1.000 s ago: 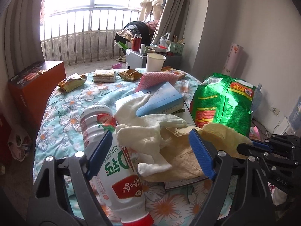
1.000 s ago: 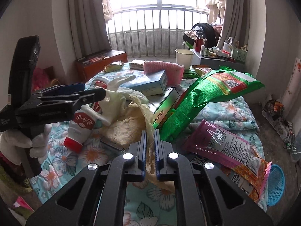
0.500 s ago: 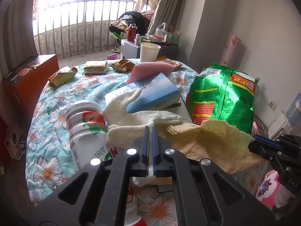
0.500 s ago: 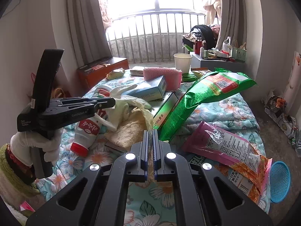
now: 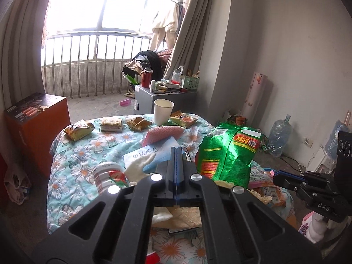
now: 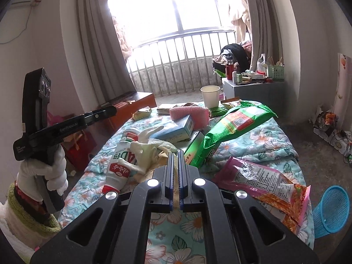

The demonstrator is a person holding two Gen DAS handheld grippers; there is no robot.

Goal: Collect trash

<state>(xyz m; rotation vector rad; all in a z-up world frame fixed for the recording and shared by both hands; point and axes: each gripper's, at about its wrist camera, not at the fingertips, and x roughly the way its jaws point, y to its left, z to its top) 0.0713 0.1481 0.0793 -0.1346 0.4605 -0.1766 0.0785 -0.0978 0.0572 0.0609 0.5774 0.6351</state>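
Trash lies over a floral bedspread point(image 5: 72, 160): a white strawberry drink bottle point(image 6: 120, 165), white gloves point(image 6: 146, 151), a yellowish cloth point(image 5: 182, 216), a green snack bag point(image 5: 228, 154), and a pink snack wrapper point(image 6: 261, 179). My left gripper point(image 5: 176, 154) is shut and raised above the pile; nothing shows between its tips. It also shows in the right wrist view point(image 6: 111, 110). My right gripper point(image 6: 176, 160) is shut on an edge of the yellowish cloth, low over the bed's near side.
A blue box point(image 5: 154, 156), pink sponge point(image 5: 164, 133), paper cup point(image 5: 163, 111) and several small wrappers point(image 5: 78, 129) lie farther back. A blue basket point(image 6: 332, 211) stands on the floor at right. An orange box point(image 5: 33, 127) stands left. A grey cabinet point(image 5: 165, 96) is behind.
My left gripper closed from wide open and then lifted up and back from the pile. The right gripper stayed shut on the cloth and rose a little.
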